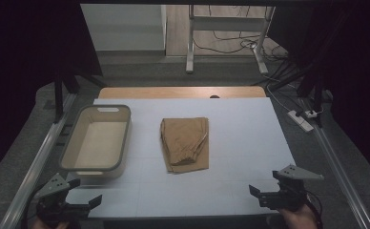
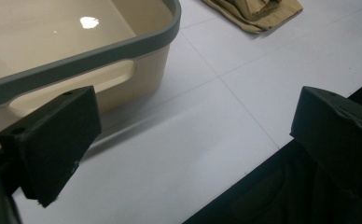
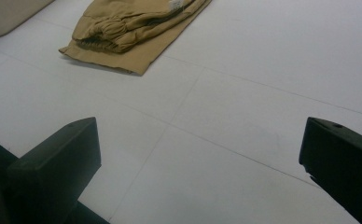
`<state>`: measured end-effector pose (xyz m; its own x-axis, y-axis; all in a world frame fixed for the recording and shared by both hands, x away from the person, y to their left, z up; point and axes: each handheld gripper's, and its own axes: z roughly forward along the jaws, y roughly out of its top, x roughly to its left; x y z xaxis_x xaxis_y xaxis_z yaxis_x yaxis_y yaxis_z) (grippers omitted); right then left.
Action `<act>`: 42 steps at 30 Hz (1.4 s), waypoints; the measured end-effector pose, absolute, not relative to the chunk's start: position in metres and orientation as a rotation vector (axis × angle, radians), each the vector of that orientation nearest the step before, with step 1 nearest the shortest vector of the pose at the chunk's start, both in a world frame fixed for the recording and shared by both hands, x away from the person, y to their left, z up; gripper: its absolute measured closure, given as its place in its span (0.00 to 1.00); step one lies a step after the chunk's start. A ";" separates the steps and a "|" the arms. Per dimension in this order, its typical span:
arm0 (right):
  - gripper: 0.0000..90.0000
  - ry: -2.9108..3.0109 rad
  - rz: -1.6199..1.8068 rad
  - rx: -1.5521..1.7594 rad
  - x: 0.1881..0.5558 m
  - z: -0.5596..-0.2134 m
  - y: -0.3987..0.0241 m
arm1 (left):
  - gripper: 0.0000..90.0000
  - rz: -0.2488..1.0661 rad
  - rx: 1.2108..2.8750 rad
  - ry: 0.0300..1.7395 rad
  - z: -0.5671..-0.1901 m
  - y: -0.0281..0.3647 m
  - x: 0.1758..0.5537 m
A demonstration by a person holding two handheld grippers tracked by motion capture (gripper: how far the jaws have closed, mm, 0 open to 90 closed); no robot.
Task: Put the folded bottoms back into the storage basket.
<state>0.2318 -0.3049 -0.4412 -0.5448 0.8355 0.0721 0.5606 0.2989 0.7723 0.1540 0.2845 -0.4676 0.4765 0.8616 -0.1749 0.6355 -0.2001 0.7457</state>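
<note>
The white table (image 1: 240, 143) carried a beige basket (image 1: 97, 138) with a grey rim to the left of the folded tan garment (image 1: 184, 143), the two apart. My left gripper (image 1: 76, 202) sat at the table's near edge just in front of the basket, jaws spread wide and empty. My right gripper (image 1: 264, 193) sat near-right of the garment, jaws likewise apart, holding nothing.

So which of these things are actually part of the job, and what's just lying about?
Likely part of the job:
folded tan garment
beige bin, empty
left gripper and right gripper, both open

Just lying about:
power strip and cables on the floor
</note>
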 end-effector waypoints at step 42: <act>0.00 2.316 1.096 1.201 0.233 -0.443 -0.300 | 0.00 0.329 1.930 1.092 -0.460 0.263 0.161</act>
